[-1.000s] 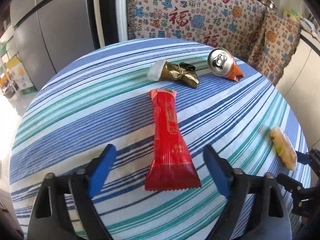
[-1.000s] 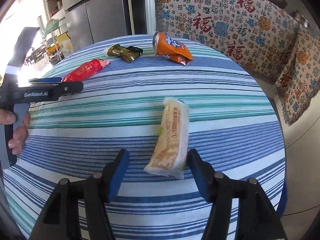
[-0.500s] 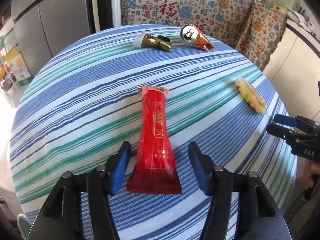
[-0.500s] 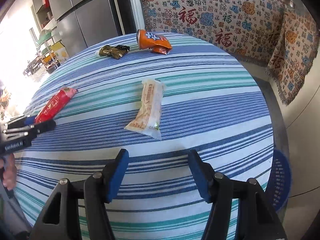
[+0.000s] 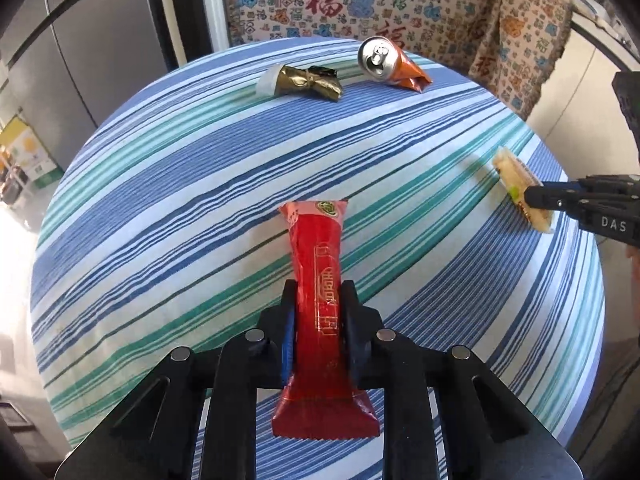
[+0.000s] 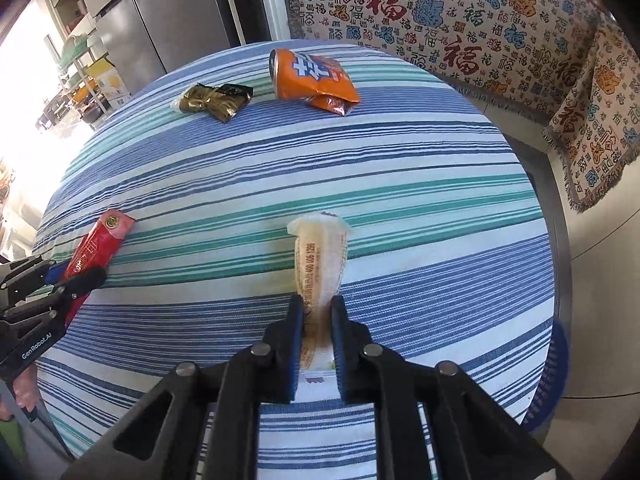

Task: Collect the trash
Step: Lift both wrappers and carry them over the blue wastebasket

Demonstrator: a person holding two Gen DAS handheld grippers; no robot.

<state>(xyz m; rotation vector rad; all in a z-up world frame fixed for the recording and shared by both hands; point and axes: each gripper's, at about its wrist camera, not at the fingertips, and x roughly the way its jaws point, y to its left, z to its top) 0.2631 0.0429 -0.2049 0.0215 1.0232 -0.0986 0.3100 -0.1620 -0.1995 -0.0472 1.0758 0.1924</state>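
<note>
A long red snack wrapper (image 5: 316,248) lies on the striped tablecloth (image 5: 200,200). My left gripper (image 5: 318,292) has its jaws closing, and both blue pads press the wrapper's lower half. A pale yellow wrapper (image 6: 320,248) points away from my right gripper (image 6: 314,304), whose jaws are closing too, pinching the wrapper's near end. In the right wrist view the left gripper (image 6: 76,276) holds the red wrapper (image 6: 100,240) at the table's left edge. In the left wrist view the right gripper (image 5: 536,196) grips the pale wrapper (image 5: 516,178) at the right edge.
A crushed orange can (image 6: 308,76) and a crumpled gold wrapper (image 6: 212,100) lie at the far side of the round table. A blue basket (image 6: 554,380) stands on the floor beside the table's right edge. A patterned cloth (image 6: 440,12) hangs behind; steel fridge doors (image 6: 168,20) stand at back left.
Both grippers stood open a moment ago. The left has closed on the red wrapper. The right moved forward to the pale wrapper and closed on its near end.
</note>
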